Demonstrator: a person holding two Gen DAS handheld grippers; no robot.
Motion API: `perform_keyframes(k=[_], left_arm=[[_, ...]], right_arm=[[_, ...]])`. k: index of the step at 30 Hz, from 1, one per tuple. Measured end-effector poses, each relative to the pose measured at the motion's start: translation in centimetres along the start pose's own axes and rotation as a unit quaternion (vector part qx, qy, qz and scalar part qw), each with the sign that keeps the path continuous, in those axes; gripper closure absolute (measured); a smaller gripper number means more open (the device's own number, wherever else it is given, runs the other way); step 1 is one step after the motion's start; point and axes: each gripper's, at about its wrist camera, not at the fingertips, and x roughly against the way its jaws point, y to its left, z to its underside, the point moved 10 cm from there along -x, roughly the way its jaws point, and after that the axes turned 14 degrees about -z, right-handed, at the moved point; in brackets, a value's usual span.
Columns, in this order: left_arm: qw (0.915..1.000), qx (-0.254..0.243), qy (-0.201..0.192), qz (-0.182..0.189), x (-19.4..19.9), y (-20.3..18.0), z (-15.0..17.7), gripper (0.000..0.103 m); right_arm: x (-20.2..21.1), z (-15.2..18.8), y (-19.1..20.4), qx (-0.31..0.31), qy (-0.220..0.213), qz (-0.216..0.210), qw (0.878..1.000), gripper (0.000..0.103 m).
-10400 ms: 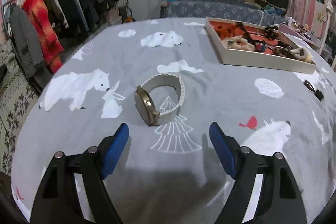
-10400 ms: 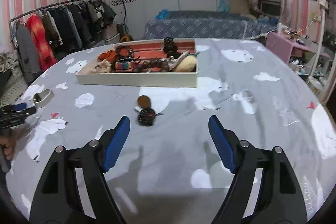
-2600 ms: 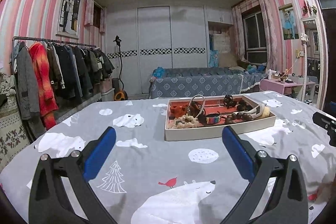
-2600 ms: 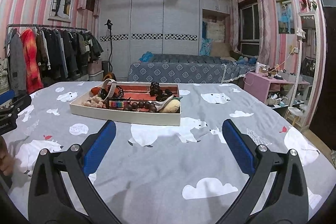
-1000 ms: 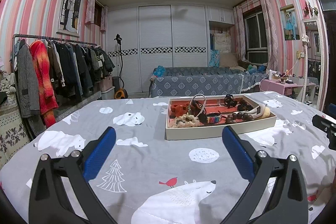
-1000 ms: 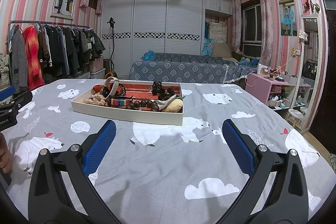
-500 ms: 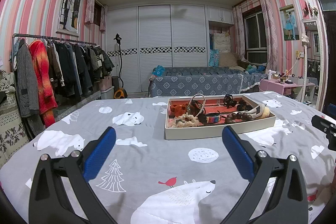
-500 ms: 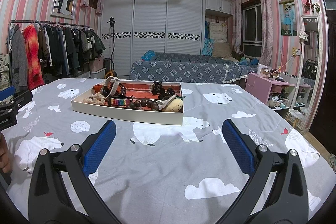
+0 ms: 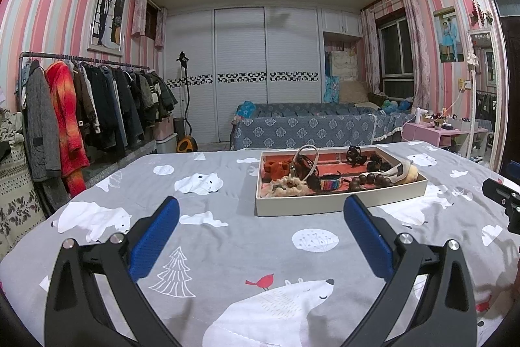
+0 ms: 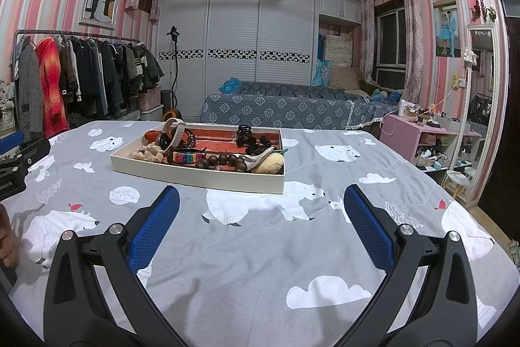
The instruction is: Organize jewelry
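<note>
- The left gripper [image 9: 261, 215], black with blue pads, hangs above the grey bear-print tablecloth [image 9: 227, 249]; its jaws stand wide apart, holding nothing.
- The right gripper [image 10: 261, 213] has its jaws equally spread, also holding nothing.
- The shallow white tray with red lining [image 10: 201, 174] sits ahead of both, well apart from them, holding a white-strapped watch [image 10: 174, 132], brown wooden beads [image 10: 224, 160] and a rainbow bracelet [image 10: 187, 156].

At your twelve o'clock sits the white jewelry tray [image 9: 341, 204] with its red lining, flat on the table. Inside you have a pale-strapped watch [image 9: 307, 159] standing on edge, a rainbow bracelet [image 9: 330, 183], dark wooden beads [image 9: 369, 179] and black hair claws [image 9: 356, 153].
</note>
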Motion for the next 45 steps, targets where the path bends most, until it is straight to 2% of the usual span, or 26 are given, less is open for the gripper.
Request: perform_keyframes(k=[45], left_arm=[[1.0,0.001,-0.002,-0.005,0.27,0.49,-0.27,0.004]], right_arm=[[-0.05,0.22,-0.6,0.0,0.002,-0.003,1.0,0.005]])
